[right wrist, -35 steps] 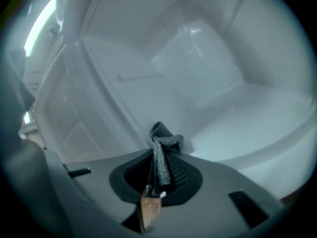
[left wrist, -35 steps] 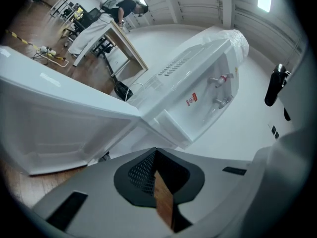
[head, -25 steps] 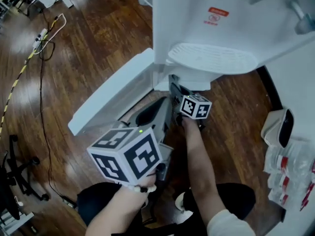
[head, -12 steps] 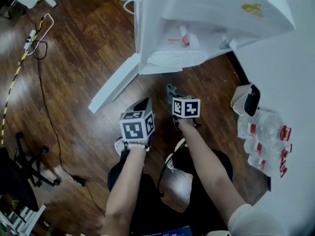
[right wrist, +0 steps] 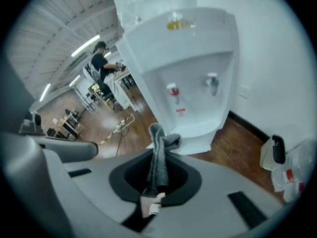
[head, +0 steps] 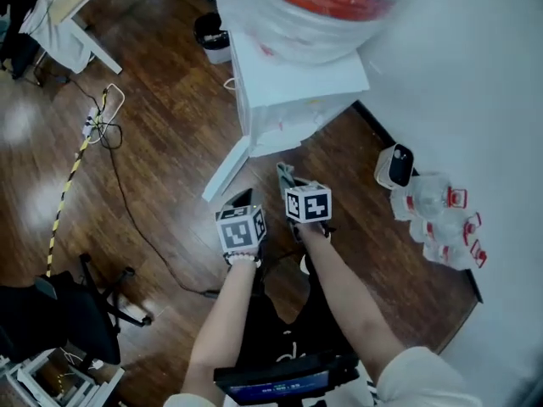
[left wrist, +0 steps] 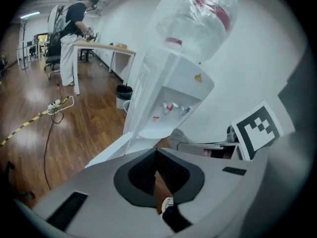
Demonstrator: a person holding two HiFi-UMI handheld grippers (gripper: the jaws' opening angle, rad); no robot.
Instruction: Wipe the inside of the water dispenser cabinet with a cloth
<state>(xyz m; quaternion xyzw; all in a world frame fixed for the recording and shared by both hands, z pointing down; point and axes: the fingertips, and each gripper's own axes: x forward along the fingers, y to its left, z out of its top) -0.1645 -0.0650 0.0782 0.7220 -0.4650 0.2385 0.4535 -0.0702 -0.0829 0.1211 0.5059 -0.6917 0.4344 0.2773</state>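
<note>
Firmly pinched between the closed jaws of the right gripper (right wrist: 154,182): grey folded cloth (right wrist: 159,152), standing up past the jaw tips, top end flopped over to the right. Held out in the air in front of the white water dispenser (right wrist: 188,73), well apart from it, not inside the cabinet. Seen from the head view, raised at about the same height as the left gripper (left wrist: 156,175), just beside it, both pointing toward the dispenser's lower front. Left jaws together, nothing gripped, only a sliver of floor and a shoe showing below them.

Low on the dispenser, white cabinet door (head: 227,170) swung open to the left, its free edge down near the brown wooden floor (head: 153,142). On top, clear plastic water bottle with a red band (head: 314,7). Red and blue taps on the front panel, above the drip tray.

Against the white wall to the right, small white device with a black face (head: 394,166), then a pack of plastic-wrapped bottles with red labels (head: 441,219) just beside it. Further left on the floor, yellow-and-black striped cable (head: 68,185) and a black bin (head: 208,32). Far back in the left gripper view, person in a dark top (left wrist: 74,29) standing at a light wooden table (left wrist: 106,47).
</note>
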